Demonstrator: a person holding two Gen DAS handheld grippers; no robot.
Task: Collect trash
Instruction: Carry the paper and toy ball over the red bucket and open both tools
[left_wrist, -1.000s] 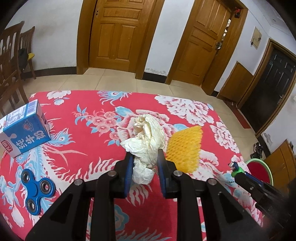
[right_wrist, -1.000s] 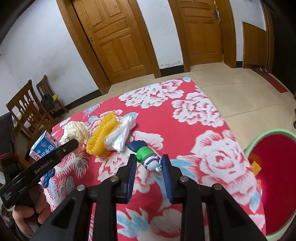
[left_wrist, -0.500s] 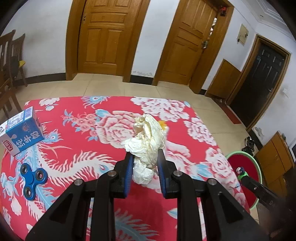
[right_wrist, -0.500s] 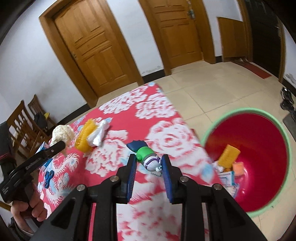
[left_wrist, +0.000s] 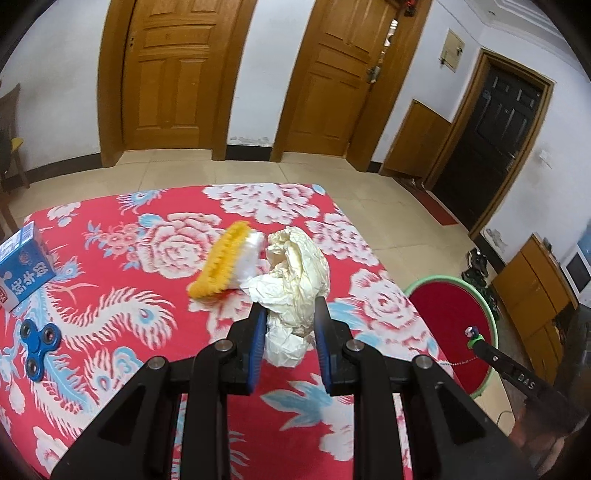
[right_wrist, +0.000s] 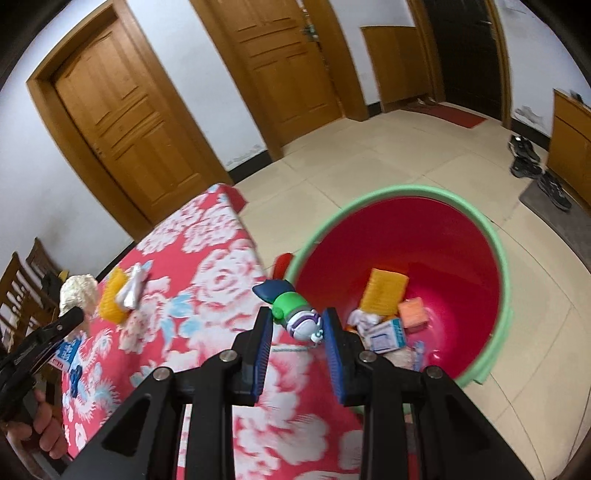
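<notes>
Left gripper clamped on crumpled paper, held above the red tablecloth. Right gripper nearly closed, pinching a small toy at the bin rim. Beside the paper: yellow foam net. Farther left: carton, spinner.

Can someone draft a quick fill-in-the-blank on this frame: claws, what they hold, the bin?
1. The left claw is shut on a crumpled wad of ____.
2. The right claw grips a small toy figure with a ____ middle.
3. The bin on the floor is red inside with a ____ rim.
4. A blue fidget spinner lies on the ____ tablecloth.

Missing words: paper; green; green; red floral
</notes>
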